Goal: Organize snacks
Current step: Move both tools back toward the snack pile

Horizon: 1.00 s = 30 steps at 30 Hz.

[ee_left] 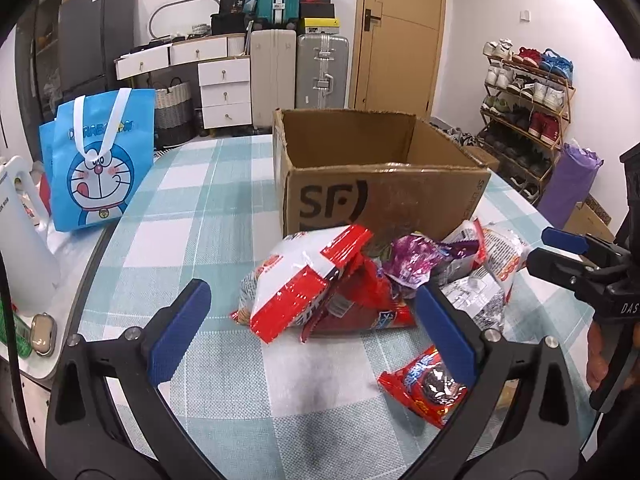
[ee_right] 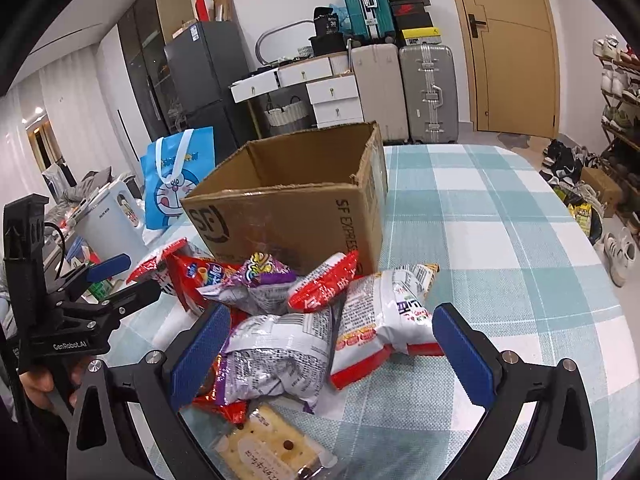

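Both grippers, my left gripper (ee_left: 314, 330) and my right gripper (ee_right: 332, 350), are wide and hold nothing, so I should lower one over a top packet of the snack pile (ee_right: 280, 312) just before the empty cardboard box (ee_left: 380, 168) and pinch only its crimped edge.

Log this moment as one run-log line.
stage: pre-grasp | left gripper: open, empty | right gripper: open, empty | snack packets: piled on table | cardboard box: open
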Each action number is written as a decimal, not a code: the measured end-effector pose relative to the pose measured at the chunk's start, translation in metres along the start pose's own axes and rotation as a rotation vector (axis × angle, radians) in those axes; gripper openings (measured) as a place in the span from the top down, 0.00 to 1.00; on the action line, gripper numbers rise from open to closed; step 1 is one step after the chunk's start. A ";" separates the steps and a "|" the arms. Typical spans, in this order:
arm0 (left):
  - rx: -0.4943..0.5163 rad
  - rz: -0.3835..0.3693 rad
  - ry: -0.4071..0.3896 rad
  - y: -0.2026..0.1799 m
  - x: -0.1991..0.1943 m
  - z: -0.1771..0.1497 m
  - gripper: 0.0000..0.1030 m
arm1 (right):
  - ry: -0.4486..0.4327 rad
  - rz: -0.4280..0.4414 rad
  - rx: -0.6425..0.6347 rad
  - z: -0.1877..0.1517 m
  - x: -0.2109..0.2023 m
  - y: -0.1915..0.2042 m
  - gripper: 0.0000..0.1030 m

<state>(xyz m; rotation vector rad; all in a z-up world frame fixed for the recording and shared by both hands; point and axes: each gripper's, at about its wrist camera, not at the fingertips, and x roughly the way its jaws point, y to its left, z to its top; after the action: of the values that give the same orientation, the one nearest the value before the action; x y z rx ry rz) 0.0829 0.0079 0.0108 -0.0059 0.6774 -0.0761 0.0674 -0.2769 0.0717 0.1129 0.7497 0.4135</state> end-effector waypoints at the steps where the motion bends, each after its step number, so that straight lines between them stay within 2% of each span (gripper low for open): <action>1: 0.002 0.002 0.005 0.000 0.002 -0.002 0.01 | 0.001 -0.001 0.003 0.000 0.001 -0.001 0.00; 16: -0.019 -0.014 0.037 0.003 0.023 -0.012 0.01 | 0.023 -0.045 0.027 0.000 0.007 -0.015 0.00; 30: -0.046 -0.038 0.061 0.009 0.038 -0.016 0.01 | 0.071 -0.075 0.113 -0.006 0.023 -0.038 0.00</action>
<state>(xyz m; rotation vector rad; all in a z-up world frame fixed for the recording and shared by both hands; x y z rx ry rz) 0.1034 0.0149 -0.0256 -0.0610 0.7397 -0.0976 0.0909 -0.3026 0.0428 0.1763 0.8447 0.3052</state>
